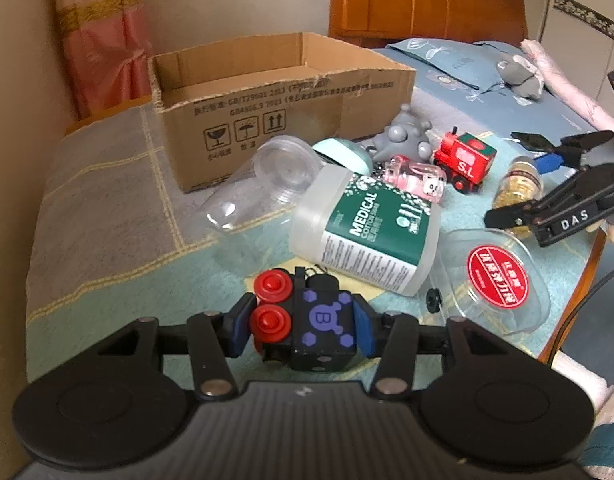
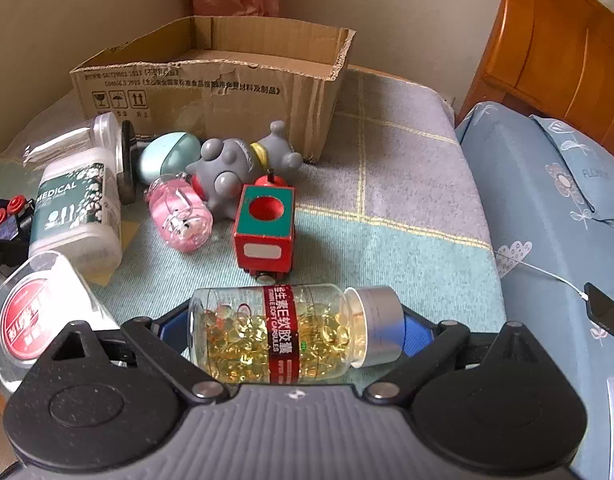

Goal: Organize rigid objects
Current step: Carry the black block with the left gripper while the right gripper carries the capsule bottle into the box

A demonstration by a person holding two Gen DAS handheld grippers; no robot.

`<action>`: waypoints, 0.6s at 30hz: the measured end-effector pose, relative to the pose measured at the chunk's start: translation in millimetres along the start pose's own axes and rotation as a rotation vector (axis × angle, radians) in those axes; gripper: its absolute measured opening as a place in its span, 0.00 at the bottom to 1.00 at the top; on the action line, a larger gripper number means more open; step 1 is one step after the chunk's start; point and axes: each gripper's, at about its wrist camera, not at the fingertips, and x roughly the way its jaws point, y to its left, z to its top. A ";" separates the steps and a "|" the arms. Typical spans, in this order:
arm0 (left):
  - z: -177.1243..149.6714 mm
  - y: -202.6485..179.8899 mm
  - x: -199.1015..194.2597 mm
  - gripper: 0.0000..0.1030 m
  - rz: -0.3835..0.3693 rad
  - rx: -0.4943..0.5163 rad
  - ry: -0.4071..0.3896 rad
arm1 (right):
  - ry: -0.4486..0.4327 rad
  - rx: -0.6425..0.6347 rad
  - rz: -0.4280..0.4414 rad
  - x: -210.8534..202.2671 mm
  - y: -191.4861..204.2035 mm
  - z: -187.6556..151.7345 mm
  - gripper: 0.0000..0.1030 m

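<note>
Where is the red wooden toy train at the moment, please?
In the right wrist view, the red wooden toy train stands mid-blanket, just behind the glass capsule bottle and beside the pink plastic bottle.

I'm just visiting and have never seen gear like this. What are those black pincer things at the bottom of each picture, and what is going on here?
Those are two hand-held grippers: a person carries one in each hand, and a small camera on each looks out along its fingers. That gives the two pictures.

In the left-hand camera's picture, the left gripper is shut on a black toy block with red wheels. In the right-hand camera's picture, the right gripper straddles a capsule bottle lying on its side; whether the pads press it I cannot tell.

On the blanket lie a medical cotton tub, a red toy train, a grey toy, a pink toy and clear containers. Behind stands an open cardboard box.
</note>
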 end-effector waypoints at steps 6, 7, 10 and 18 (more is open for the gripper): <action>4.3 0.4 -14.5 0.48 0.033 -0.041 0.002 | 0.022 -0.006 0.035 -8.2 -7.8 0.7 0.97; 5.8 -0.5 -17.9 0.48 0.040 -0.042 0.003 | 0.022 -0.001 0.044 -11.1 -9.9 1.1 0.97; 12.5 -4.6 -29.0 0.48 0.068 -0.045 -0.001 | 0.026 0.002 0.075 -19.3 -14.2 4.3 0.97; 55.3 -9.7 -55.1 0.48 0.100 -0.013 -0.097 | -0.011 0.006 0.161 -47.1 -22.7 37.6 0.97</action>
